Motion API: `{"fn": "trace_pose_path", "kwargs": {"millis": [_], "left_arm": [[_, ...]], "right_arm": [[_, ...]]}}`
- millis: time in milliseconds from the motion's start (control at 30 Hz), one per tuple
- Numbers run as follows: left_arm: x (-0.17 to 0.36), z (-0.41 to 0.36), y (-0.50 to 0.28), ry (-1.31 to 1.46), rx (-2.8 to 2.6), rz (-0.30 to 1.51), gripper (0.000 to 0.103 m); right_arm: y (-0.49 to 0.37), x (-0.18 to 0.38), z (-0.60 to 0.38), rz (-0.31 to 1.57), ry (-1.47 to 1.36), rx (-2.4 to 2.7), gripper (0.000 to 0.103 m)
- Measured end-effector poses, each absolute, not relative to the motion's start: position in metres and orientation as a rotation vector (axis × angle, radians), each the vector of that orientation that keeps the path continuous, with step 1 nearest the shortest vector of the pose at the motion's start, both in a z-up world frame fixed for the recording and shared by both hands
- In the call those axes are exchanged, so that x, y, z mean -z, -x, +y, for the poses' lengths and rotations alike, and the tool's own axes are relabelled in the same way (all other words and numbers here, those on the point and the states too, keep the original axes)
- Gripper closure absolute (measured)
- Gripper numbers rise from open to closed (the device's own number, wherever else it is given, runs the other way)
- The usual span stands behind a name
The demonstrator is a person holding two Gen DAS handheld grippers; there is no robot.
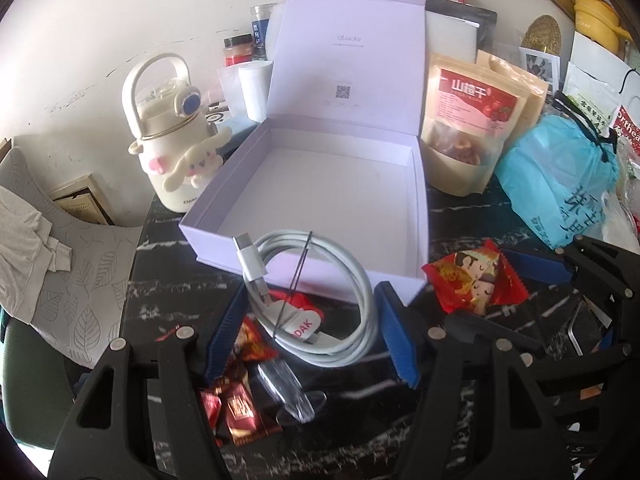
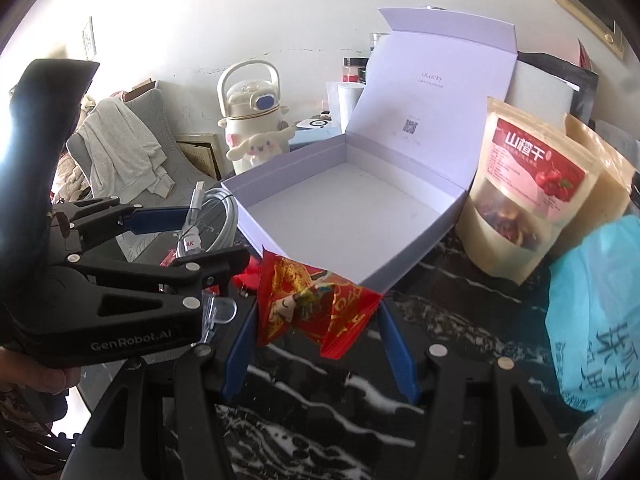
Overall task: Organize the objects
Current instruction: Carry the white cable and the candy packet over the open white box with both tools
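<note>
Carrying a coiled white charging cable [image 1: 316,300] in the left claw [image 1: 310,332], blue pads pinching the coil from both sides, lifted just short of the near wall of the open white box [image 1: 416,208]. Right claw [image 2: 318,320] is gripping a red candy packet [image 2: 316,308] at the box's near corner, roughly 6 o'clock of the box in the right wrist view. Box interior is looking empty, lid standing open at 12 o'clock.

Judging the step as loading both items into the box: each claw is needing to clear the near wall before releasing, going in one after the other so they are not colliding, cable laid flat so the coil is not springing out.

More red candies [image 1: 240,408] and a clear plastic piece are lying on the dark marble worktop [image 1: 180,280] under the left claw, partly hidden. Cable's far plug and tag lettering are partly covered.
</note>
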State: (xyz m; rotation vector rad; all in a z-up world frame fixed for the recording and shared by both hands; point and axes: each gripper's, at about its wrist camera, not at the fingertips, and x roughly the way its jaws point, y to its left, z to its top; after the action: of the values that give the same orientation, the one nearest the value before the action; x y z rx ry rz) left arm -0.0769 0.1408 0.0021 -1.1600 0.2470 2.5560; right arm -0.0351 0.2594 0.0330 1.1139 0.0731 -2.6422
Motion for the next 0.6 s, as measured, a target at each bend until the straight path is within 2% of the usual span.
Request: {"fn": "trace_pose_path", "kwargs": {"millis": [600], "left_arm": [[0.011,0.166,0.164,1.189,-2.521,0.316,0.039]], "right_arm": [[0.118,-0.024,0.279,0.095,-1.162,2.652,0.043]]}}
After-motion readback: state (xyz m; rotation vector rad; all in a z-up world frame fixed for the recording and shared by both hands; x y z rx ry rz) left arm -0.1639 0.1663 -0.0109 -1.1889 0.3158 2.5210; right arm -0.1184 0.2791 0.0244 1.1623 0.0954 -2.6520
